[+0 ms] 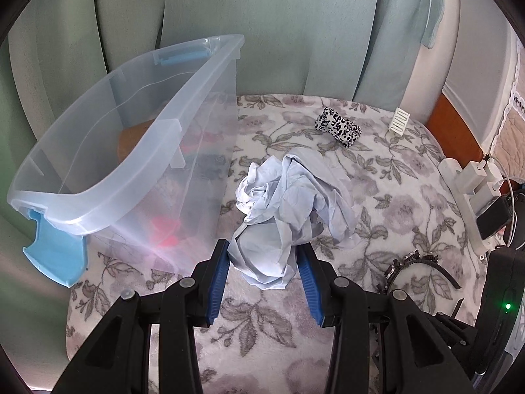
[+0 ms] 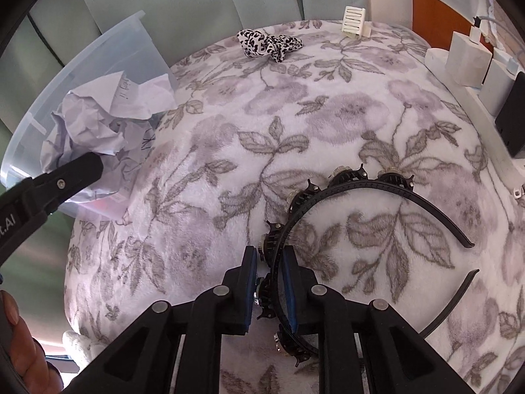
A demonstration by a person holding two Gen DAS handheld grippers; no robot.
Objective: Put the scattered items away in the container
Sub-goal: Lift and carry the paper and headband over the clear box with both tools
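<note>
Your left claw [image 1: 264, 251] grips the crumpled paper [image 1: 288, 203]: both blue pads [image 1: 219, 275] press on the lower end of the wad. The paper touches the floral blanket [image 1: 377, 229] and lies just beside the bin [image 1: 108, 151], to its right in the left wrist view. The bin is clear plastic with blue latches and stands on the blanket; blurred red, brown and dark items show through its wall, and you cannot tell what they are.

Your right claw [image 2: 269, 259] straddles the black headband [image 2: 361, 193]. The band and its studded clips sit between the two pads, with the jaws narrowly spaced. You cannot tell from the right wrist view whether the pads press on the band or only stand beside it. The headband lies on the blanket, and its open ends point to the right of that view, well apart from the bin.

A leopard-print scrunchie [image 2: 269, 44] lies at the far edge of the blanket. A small white slotted block [image 2: 354, 21] stands just beyond it to the right. A white power strip [image 2: 469, 62] with plugs runs along the right edge. A hand [image 2: 23, 348] shows at the lower left of the right wrist view.
</note>
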